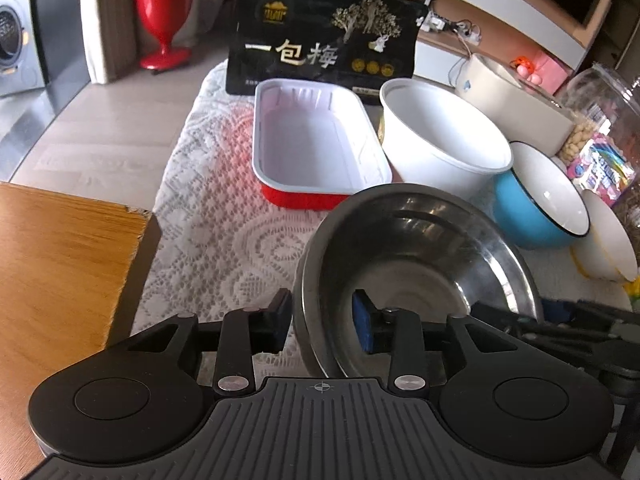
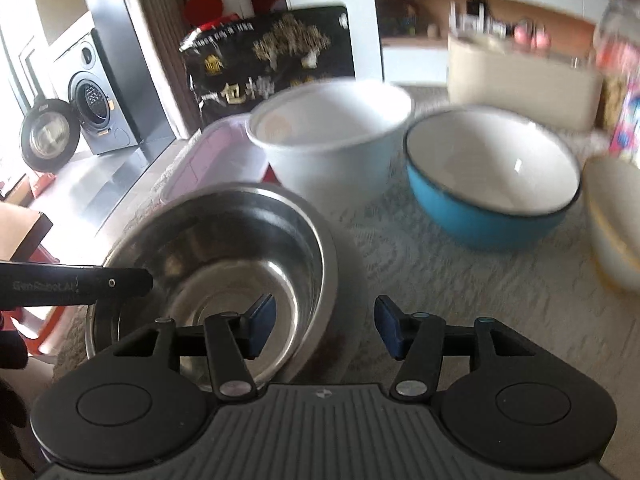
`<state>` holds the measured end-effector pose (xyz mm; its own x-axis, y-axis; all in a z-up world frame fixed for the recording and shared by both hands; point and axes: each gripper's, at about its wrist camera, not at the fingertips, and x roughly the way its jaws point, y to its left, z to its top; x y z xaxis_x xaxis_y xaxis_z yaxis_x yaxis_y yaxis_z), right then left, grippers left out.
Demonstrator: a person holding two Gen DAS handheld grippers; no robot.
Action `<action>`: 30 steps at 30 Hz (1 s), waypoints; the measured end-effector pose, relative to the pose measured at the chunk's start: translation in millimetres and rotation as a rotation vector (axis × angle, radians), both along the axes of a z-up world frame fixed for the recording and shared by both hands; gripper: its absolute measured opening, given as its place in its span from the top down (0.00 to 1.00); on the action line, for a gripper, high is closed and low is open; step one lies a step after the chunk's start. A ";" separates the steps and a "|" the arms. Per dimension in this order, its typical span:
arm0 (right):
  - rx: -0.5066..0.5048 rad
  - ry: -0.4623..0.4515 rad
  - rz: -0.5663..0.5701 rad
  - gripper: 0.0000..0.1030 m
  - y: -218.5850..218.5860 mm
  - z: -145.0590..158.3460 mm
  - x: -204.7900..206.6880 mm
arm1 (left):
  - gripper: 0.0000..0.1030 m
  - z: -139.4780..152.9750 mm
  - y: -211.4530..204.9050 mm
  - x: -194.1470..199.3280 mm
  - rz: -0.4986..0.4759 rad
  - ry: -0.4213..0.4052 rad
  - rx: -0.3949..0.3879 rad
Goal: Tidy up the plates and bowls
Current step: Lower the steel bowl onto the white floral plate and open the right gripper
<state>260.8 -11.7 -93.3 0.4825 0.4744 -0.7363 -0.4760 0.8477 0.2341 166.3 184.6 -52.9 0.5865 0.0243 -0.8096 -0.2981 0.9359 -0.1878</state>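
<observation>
Worktop (image 1: 224,216), lace-covered, carries five vessels.
One steel bowl (image 1: 416,264): rim between pads of both grippers, none pressing.
One white tub (image 1: 444,140) beyond it.
One red tray (image 1: 316,152) ahead-left of left gripper (image 1: 322,326).
One blue bowl (image 2: 492,176) ahead-right of right gripper (image 2: 324,330).
One cream bowl (image 2: 612,220) far right.
Both grippers released, jaws part-spread.

4 bowls (image 1: 416,256), 1 tray (image 1: 316,148), 1 snack bag (image 1: 320,36), 1 jar (image 1: 608,120).
</observation>
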 end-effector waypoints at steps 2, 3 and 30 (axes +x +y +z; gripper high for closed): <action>0.028 0.065 0.008 0.47 1.0 -7.7 7.5 | 0.65 -5.3 -0.1 8.2 0.001 0.027 0.000; 0.041 0.093 0.011 0.46 1.4 -10.6 10.0 | 0.65 -8.0 -0.3 13.3 0.002 0.041 -0.002; 0.069 0.106 -0.072 0.47 -51.0 -14.0 1.4 | 0.49 -18.7 -48.2 41.8 -0.206 0.053 -0.036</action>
